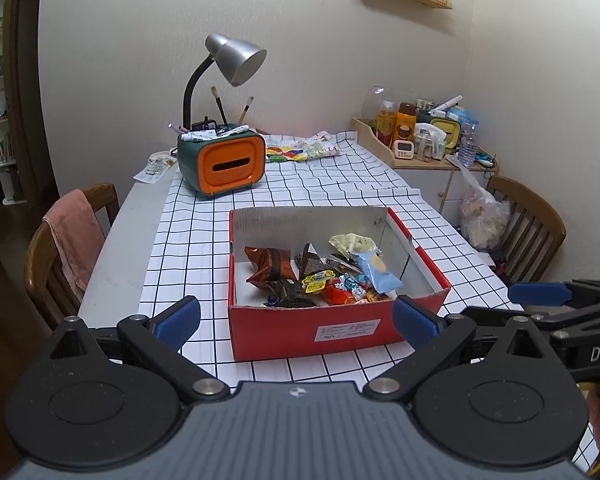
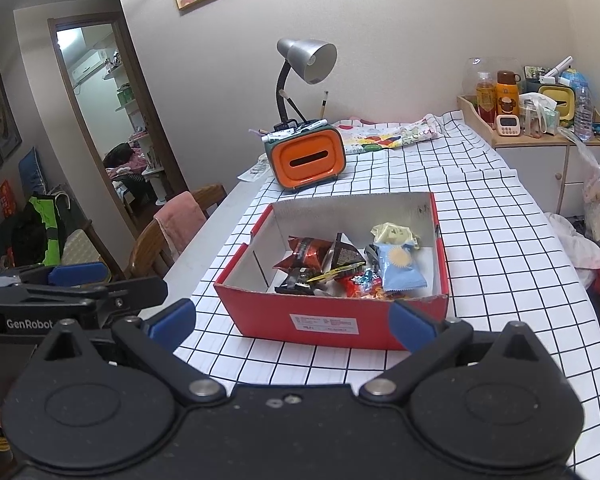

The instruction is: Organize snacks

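Note:
A red cardboard box [image 1: 276, 332] [image 2: 260, 312] stands on the checked tablecloth [image 1: 204, 240] [image 2: 500, 264]. Several wrapped snacks lie in its right part: a brown-orange packet [image 1: 270, 266] [image 2: 304, 254], a light blue packet [image 1: 376, 270] [image 2: 400, 266], a pale green one [image 1: 352, 243] [image 2: 394, 234], and small red and dark ones. My left gripper [image 1: 296, 322] is open and empty, just in front of the box. My right gripper [image 2: 292, 322] is open and empty, also in front of it. Each shows at the other view's edge.
An orange-green tissue box [image 1: 224, 162] [image 2: 306, 158] with pens and a grey desk lamp [image 1: 236, 60] [image 2: 310, 58] stand at the table's back. A folded colourful cloth [image 1: 300, 150] [image 2: 384, 136] lies beside them. Wooden chairs [image 1: 60, 252] [image 1: 528, 232] flank the table. A cluttered side cabinet [image 1: 424, 148] [image 2: 532, 140] stands back right.

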The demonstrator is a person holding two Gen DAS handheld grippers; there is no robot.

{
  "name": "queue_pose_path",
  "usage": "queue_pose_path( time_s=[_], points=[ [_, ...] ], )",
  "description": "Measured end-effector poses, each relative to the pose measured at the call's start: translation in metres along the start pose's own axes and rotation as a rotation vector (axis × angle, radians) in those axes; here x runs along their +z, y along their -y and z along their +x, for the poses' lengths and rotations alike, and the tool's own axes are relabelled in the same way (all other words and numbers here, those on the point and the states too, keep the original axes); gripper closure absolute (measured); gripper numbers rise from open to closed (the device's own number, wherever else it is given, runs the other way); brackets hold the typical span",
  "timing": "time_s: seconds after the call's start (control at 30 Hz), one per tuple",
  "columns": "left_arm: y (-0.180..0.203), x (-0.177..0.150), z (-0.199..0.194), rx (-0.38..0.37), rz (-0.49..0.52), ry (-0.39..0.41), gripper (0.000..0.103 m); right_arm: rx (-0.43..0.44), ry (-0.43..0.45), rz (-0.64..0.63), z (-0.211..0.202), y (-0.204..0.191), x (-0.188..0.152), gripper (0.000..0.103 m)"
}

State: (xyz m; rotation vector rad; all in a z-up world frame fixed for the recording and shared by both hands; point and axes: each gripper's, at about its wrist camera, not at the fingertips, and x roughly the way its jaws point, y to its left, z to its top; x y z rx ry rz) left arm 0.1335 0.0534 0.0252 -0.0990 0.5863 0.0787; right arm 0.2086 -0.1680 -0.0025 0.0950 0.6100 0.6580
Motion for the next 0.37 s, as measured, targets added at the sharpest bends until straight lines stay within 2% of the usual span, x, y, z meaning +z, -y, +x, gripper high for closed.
queue_pose_path(
  time_s=[0.37],
  points=[
    [-0.0016,-0.0022,0.0004,-0.012,-0.02,-0.015,0.0,-0.023,-0.007,0.022,-0.0039,0.0045,-0.0079,0.0]
  ],
)
